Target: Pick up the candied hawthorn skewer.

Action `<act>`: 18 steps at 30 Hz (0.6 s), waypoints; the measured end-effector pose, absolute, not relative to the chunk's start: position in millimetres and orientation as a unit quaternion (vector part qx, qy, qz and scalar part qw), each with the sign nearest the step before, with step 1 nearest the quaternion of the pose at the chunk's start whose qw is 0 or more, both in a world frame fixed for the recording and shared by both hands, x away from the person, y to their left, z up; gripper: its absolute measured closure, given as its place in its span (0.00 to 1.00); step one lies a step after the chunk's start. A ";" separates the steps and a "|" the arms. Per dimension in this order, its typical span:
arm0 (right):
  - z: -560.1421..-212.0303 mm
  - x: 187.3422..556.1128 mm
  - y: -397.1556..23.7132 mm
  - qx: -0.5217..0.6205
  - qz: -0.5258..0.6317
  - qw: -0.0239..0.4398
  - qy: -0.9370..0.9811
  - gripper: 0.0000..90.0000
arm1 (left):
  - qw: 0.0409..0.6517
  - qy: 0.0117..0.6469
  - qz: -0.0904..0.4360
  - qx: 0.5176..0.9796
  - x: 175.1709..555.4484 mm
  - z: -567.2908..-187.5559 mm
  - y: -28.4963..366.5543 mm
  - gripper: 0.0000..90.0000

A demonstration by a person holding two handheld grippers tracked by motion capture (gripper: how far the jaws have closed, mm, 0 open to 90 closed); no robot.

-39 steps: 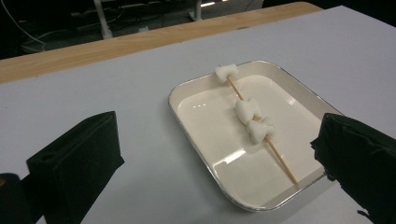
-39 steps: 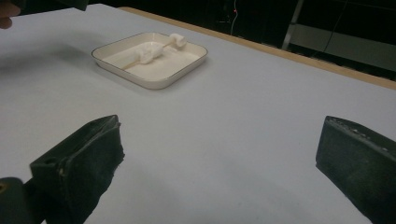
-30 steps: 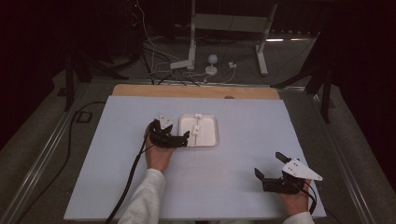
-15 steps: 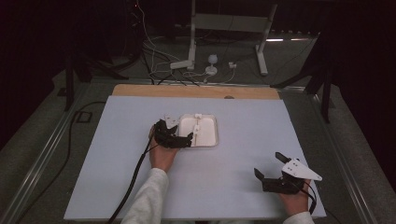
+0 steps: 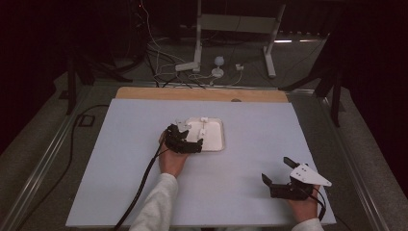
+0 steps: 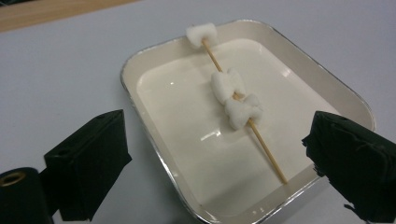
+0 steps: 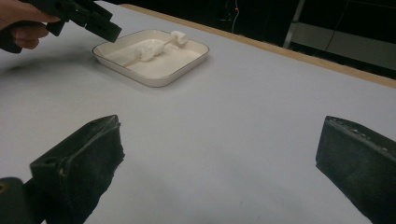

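The left hand-held gripper (image 6: 215, 163), wide but just closing slightly, straddles the tray's (image 6: 154, 154) near corner, hiding part of its rim, skewer (image 6: 261, 140) untouched; the right hand-held gripper (image 7: 219, 172) stands wide over bare desk (image 7: 243, 121).

Bench (image 5: 120, 159) bare around tray (image 5: 219, 144) on all sides; only the tray rim blocks a low approach. Skewer (image 6: 261, 142) in it lies flat, open above.

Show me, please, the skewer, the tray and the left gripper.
skewer (image 6: 266, 149): left gripper view, bare stick.
tray (image 6: 140, 109): left gripper view, left rim.
left gripper (image 5: 192, 144): high view, between its open jaws.
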State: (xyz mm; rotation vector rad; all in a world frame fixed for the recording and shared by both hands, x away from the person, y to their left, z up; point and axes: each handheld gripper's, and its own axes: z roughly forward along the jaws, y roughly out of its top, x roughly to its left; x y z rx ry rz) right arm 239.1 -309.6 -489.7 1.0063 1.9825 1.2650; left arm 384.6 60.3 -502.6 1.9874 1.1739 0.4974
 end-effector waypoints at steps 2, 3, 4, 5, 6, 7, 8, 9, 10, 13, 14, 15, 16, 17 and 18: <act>-489.8 239.2 -309.4 0.377 0.474 0.287 0.742 0.00 | 0.379 0.461 0.189 0.780 385.1 -503.7 58.1 0.09; -489.8 239.2 -309.3 0.377 0.474 0.287 0.742 0.01 | 0.377 0.462 0.187 0.781 385.4 -504.1 57.0 0.10; -489.8 239.2 -309.2 0.377 0.473 0.287 0.742 0.00 | 0.377 0.463 0.182 0.781 385.8 -504.8 55.9 0.11; -489.9 239.2 -309.1 0.377 0.474 0.287 0.742 0.01 | 0.376 0.463 0.180 0.782 386.0 -505.2 55.0 0.13; -489.9 239.2 -309.1 0.377 0.473 0.287 0.743 0.01 | 0.374 0.464 0.177 0.783 386.4 -505.8 53.7 0.14; -489.9 239.2 -309.1 0.377 0.473 0.287 0.743 0.01 | 0.372 0.465 0.175 0.784 386.8 -506.6 52.0 0.14; -490.0 239.3 -309.1 0.377 0.473 0.287 0.743 0.01 | 0.368 0.464 0.175 0.787 387.0 -507.4 50.3 0.16; -490.0 239.3 -309.1 0.377 0.473 0.287 0.743 0.01 | 0.364 0.463 0.176 0.789 387.1 -508.2 48.2 0.17; -490.0 239.3 -309.2 0.377 0.473 0.287 0.743 0.01 | 0.360 0.462 0.176 0.791 387.4 -509.3 46.0 0.18; -490.0 239.4 -309.4 0.377 0.473 0.287 0.743 0.01 | 0.346 0.459 0.179 0.799 387.8 -512.1 40.2 0.19; -490.0 239.4 -309.4 0.377 0.473 0.288 0.743 0.01 | 0.344 0.457 0.180 0.801 387.8 -513.0 38.3 0.21; -489.9 239.4 -309.5 0.377 0.473 0.288 0.743 0.01 | 0.337 0.456 0.182 0.803 387.8 -513.9 36.4 0.24; -489.8 239.3 -309.6 0.376 0.473 0.288 0.743 0.01 | 0.335 0.456 0.181 0.804 387.8 -514.8 34.8 0.26; -489.8 239.3 -309.8 0.376 0.473 0.289 0.743 0.01 | 0.332 0.454 0.182 0.807 388.0 -515.3 34.4 0.28; -489.8 239.2 -309.8 0.376 0.472 0.289 0.743 0.01 | 0.327 0.455 0.183 0.808 388.0 -516.3 33.3 0.31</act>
